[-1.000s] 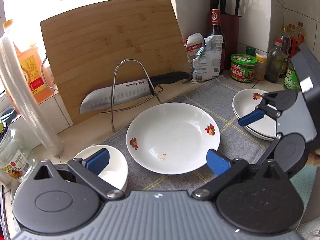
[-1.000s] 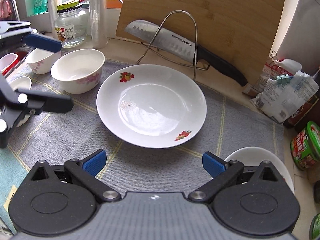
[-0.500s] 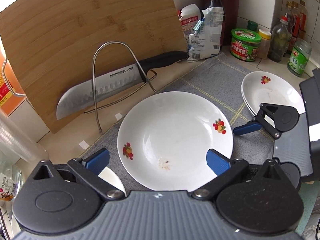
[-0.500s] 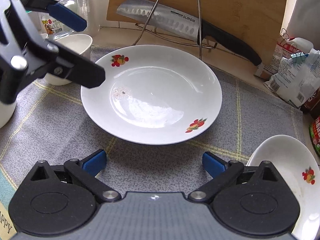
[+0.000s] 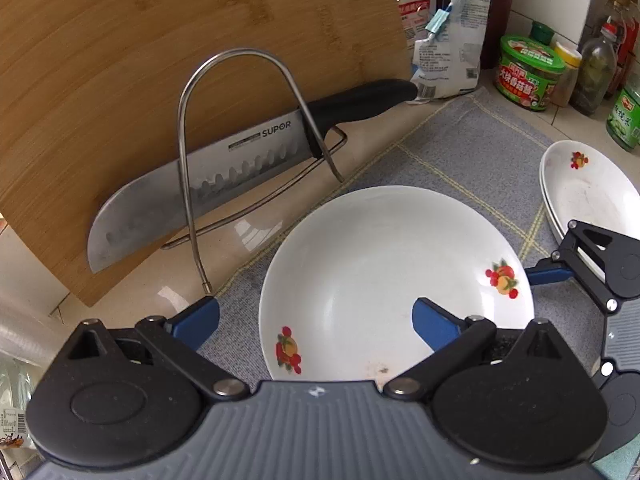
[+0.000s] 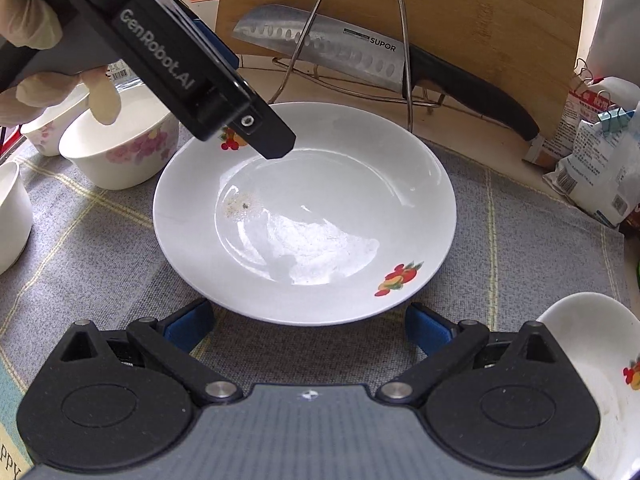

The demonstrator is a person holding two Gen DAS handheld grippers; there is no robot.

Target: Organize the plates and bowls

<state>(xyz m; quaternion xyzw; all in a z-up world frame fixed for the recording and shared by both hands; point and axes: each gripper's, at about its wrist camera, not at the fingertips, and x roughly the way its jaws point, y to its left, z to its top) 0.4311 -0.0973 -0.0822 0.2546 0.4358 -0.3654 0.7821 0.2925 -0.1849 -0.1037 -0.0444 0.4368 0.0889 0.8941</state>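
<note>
The scene is lit by bright, soft daylight from the far left. Broad white glare is spread across the well of the plate [image 6: 304, 216] in the right wrist view, and smaller bright patches are reflected on the counter [image 5: 256, 232] near the wire rack [image 5: 240, 140]. Highlights are also seen on the knife blade [image 5: 200, 188]. Shadows are soft and short, lying under the plate rim on the grey mat [image 6: 520, 248]. Strong fisheye bending is shown at the edges, where the cutting board [image 5: 180, 40] is curved. Dark vignetting is seen in the corners. Focus is sharp throughout; slight softness is noted at the far right rim.
</note>
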